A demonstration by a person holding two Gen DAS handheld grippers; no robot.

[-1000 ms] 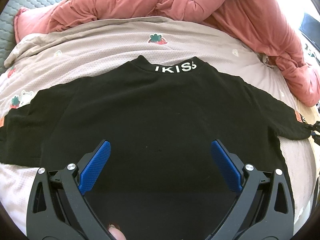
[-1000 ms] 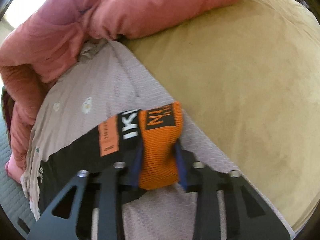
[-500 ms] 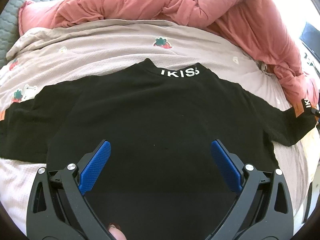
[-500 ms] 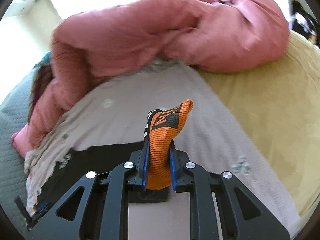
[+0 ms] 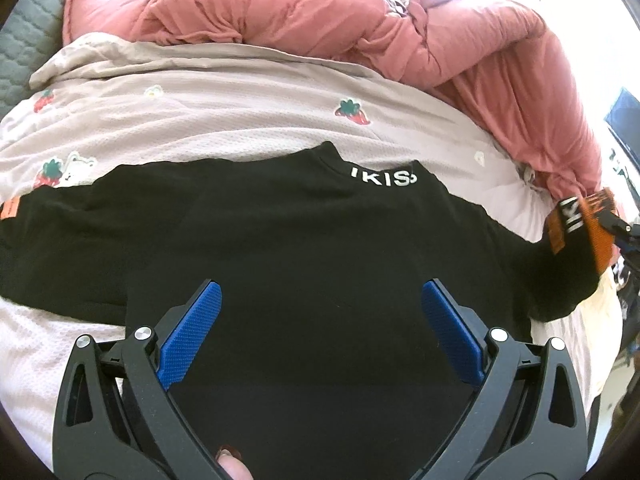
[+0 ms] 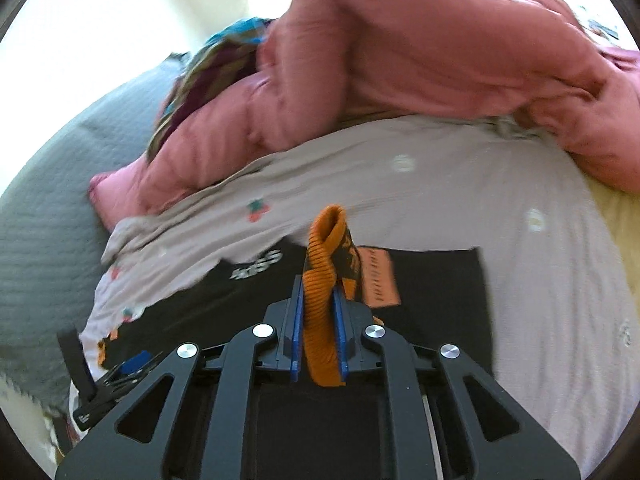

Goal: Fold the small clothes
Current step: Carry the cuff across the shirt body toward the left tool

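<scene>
A small black top (image 5: 304, 248) with white lettering on its collar lies spread on the bed. My left gripper (image 5: 320, 304) hovers open over its lower middle, nothing between the blue pads. My right gripper (image 6: 318, 300) is shut on the orange ribbed cuff (image 6: 320, 276) of the right sleeve and holds it lifted over the black body (image 6: 432, 296). In the left wrist view that cuff (image 5: 592, 232) shows raised at the far right edge. An orange patch (image 5: 14, 208) marks the other sleeve at the far left.
The top rests on a pale sheet (image 5: 240, 120) printed with strawberries. A bulky pink quilt (image 5: 360, 28) is bunched along the back and right. A grey quilted cover (image 6: 48, 200) lies to the left, and colourful cloth (image 6: 224, 52) is behind the quilt.
The right gripper lifted the orange cuff off the bed and swung it inward over the black top. The left gripper shifted slightly and stayed open.
</scene>
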